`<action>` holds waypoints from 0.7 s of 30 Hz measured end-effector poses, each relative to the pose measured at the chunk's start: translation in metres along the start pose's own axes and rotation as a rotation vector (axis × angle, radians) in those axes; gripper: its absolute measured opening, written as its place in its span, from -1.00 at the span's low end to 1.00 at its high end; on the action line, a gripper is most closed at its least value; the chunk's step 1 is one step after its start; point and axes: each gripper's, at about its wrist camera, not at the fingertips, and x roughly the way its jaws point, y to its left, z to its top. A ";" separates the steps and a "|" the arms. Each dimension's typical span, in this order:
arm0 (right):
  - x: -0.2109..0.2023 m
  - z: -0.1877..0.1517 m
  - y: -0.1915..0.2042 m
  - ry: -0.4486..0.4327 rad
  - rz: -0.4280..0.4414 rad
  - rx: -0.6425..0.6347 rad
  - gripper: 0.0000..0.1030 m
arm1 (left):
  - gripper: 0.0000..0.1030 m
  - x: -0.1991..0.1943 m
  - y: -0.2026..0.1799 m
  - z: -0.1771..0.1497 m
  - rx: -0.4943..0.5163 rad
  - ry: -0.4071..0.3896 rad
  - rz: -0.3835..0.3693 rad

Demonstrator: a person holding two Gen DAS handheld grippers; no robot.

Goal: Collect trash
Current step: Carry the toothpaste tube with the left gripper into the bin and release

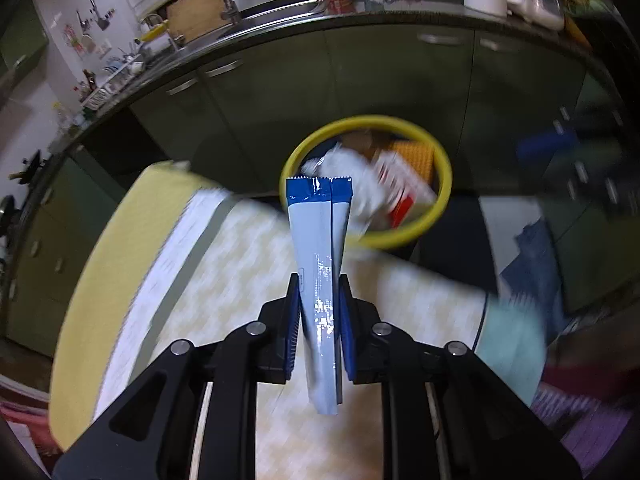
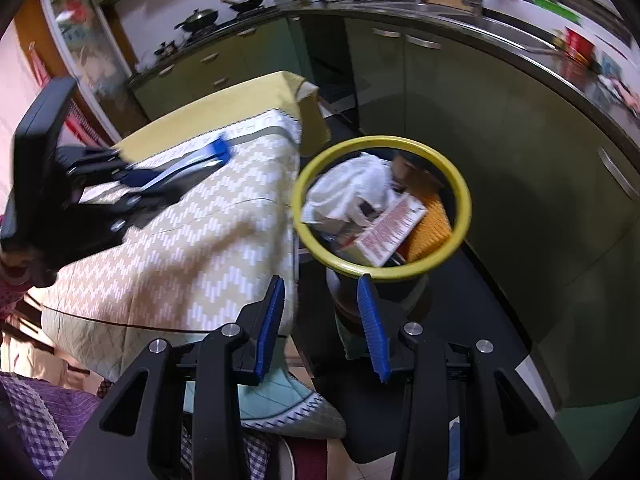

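Observation:
My left gripper [image 1: 319,284] is shut on a long white wrapper with a blue end [image 1: 320,248], held above the cloth-covered table and pointing toward the yellow-rimmed trash bin [image 1: 438,168]. The bin holds white paper, a red-and-white box and an orange item. In the right wrist view the same bin [image 2: 460,184] sits just beyond the table's corner, and the left gripper with the wrapper [image 2: 200,158] hovers over the table at the left. My right gripper [image 2: 322,284] is open and empty, just short of the bin's near rim.
The table [image 2: 208,220] carries a yellow-and-white patterned cloth. Green kitchen cabinets [image 2: 500,128] and a dark counter with a sink curve behind the bin. A dark floor mat [image 2: 480,320] lies under the bin. Purple checked fabric [image 2: 36,412] lies at the lower left.

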 end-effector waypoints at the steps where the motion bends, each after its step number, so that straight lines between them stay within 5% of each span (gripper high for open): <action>1: -0.002 -0.003 -0.006 -0.004 -0.002 0.011 -0.25 | -0.67 0.010 -0.007 0.015 -0.001 0.003 -0.022; 12: -0.003 -0.026 -0.053 -0.009 0.003 0.107 -0.25 | -0.54 0.119 -0.035 0.101 -0.112 0.133 -0.077; 13: -0.003 -0.027 -0.056 -0.011 0.005 0.118 -0.22 | -0.48 0.127 -0.035 0.103 -0.135 0.143 -0.083; 16: -0.005 -0.029 -0.058 -0.023 0.008 0.126 -0.16 | 0.14 0.137 -0.030 0.103 -0.197 0.163 -0.079; 21: -0.011 -0.033 -0.047 -0.046 0.022 0.112 -0.13 | 0.48 0.109 -0.013 0.082 -0.282 0.128 -0.073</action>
